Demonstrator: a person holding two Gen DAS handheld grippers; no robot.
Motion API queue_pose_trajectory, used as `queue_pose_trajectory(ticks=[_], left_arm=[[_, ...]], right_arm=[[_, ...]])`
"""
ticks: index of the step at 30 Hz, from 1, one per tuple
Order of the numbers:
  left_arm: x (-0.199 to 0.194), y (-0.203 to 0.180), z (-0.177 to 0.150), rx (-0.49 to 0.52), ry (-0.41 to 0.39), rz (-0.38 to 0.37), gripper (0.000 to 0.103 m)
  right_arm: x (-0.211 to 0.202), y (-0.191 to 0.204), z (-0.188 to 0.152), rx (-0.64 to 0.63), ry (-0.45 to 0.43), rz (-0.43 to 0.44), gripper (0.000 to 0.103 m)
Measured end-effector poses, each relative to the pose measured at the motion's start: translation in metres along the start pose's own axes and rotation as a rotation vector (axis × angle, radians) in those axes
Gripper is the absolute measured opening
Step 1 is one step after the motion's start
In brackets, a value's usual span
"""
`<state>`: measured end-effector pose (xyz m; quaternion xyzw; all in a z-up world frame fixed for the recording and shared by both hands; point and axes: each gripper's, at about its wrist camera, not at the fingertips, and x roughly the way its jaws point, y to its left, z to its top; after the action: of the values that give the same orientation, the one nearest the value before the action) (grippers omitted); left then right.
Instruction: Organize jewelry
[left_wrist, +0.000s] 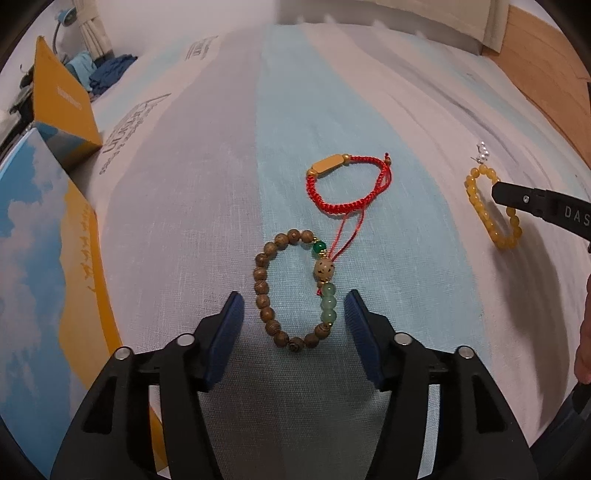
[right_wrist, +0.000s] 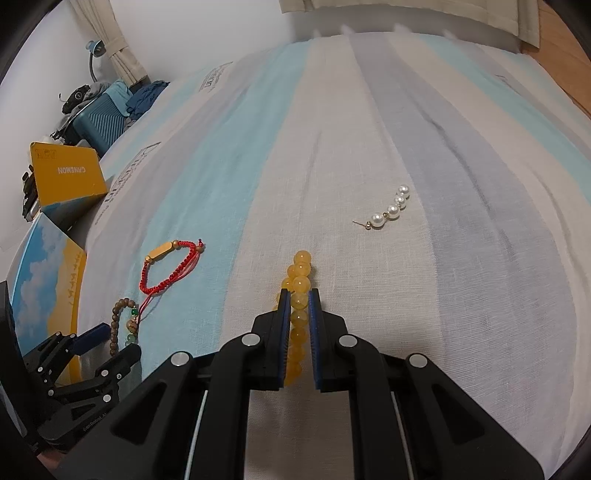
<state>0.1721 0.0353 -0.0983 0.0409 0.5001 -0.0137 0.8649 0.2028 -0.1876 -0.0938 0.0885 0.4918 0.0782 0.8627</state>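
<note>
Left wrist view looks down along my left gripper (left_wrist: 293, 314), whose blue pads stand apart on either side of the wooden bracelet (left_wrist: 293, 291); neither pad touches a bead, so this gripper grips nothing. That bracelet lies flat on the striped sheet (left_wrist: 207, 206), brown wooden beads round most of the loop, with pale green beads, one dark green bead and a speckled bead along the side near my right-hand pad. Just beyond it lies the red cord bracelet (left_wrist: 345, 184) with its amber-coloured tube bead at the far left, and its loose red tails run down to the speckled bead. At the left edge sit a yellow box (left_wrist: 61, 99) and a box printed with sky and clouds (left_wrist: 40, 229). Far right, the tip of my right gripper (left_wrist: 496, 192) sits at the yellow bracelet (left_wrist: 480, 206). Seen from the right wrist, that gripper (right_wrist: 299, 295) is clenched on the yellow bracelet (right_wrist: 301, 273), the pads pressing its beads from both sides so the loop is squeezed narrow and its far end pokes out past the fingertips onto a white stripe. Beyond and to the right, apart from it, lies a pearl earring (right_wrist: 391, 210), five pearls in a row with a thin gold post. My left gripper (right_wrist: 110, 343) shows low at the left, beside the wooden bracelet (right_wrist: 123, 321).
</note>
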Motion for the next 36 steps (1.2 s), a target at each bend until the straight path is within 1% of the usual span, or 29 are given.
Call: queue_pose_trajectory(ticks=[1, 2, 4, 6, 8, 9, 10, 11, 13, 16, 24, 31, 36], left_arm=[[-0.002, 0.0, 0.0, 0.0, -0.005, 0.004, 0.07], [-0.003, 0.001, -0.001, 0.002, -0.01, 0.014, 0.074], [0.0, -0.001, -0.002, 0.016, 0.002, 0.026, 0.074], [0.0, 0.0, -0.002, 0.011, 0.004, 0.021, 0.071], [0.001, 0.003, -0.001, -0.005, 0.014, -0.003, 0.046], [0.002, 0.004, -0.001, -0.01, 0.02, -0.016, 0.042], [0.002, 0.004, -0.001, -0.01, 0.023, -0.026, 0.03], [0.002, 0.004, -0.001, -0.012, 0.028, -0.036, 0.021], [0.001, 0.005, 0.0, -0.017, 0.033, -0.055, 0.017], [-0.005, 0.006, 0.002, -0.021, 0.03, -0.07, 0.016], [-0.024, 0.004, 0.011, -0.033, 0.009, -0.051, 0.016], [-0.042, 0.007, 0.015, -0.043, -0.009, -0.045, 0.016], [-0.054, 0.01, 0.016, -0.047, -0.015, -0.04, 0.016]], right_arm=[[0.0, 0.0, 0.0, 0.0, 0.0, 0.0, 0.009], [0.0, 0.0, 0.0, 0.0, 0.0, -0.001, 0.009], [0.001, 0.0, -0.001, 0.002, 0.002, -0.001, 0.009], [0.002, 0.001, -0.001, 0.003, 0.002, -0.001, 0.009], [0.002, 0.001, -0.001, 0.002, 0.002, -0.001, 0.009], [0.002, 0.001, -0.001, 0.002, 0.002, 0.0, 0.009], [0.002, 0.002, -0.002, 0.001, 0.003, 0.0, 0.009], [0.002, 0.002, -0.002, 0.001, 0.003, 0.0, 0.009], [0.002, 0.002, -0.001, -0.002, 0.002, 0.001, 0.009], [-0.003, 0.003, -0.001, -0.003, -0.011, 0.007, 0.009], [-0.026, 0.009, 0.0, 0.001, -0.041, 0.031, 0.009], [-0.04, 0.012, -0.001, 0.027, -0.03, 0.042, 0.009], [-0.051, 0.021, 0.0, 0.017, -0.034, 0.034, 0.009]])
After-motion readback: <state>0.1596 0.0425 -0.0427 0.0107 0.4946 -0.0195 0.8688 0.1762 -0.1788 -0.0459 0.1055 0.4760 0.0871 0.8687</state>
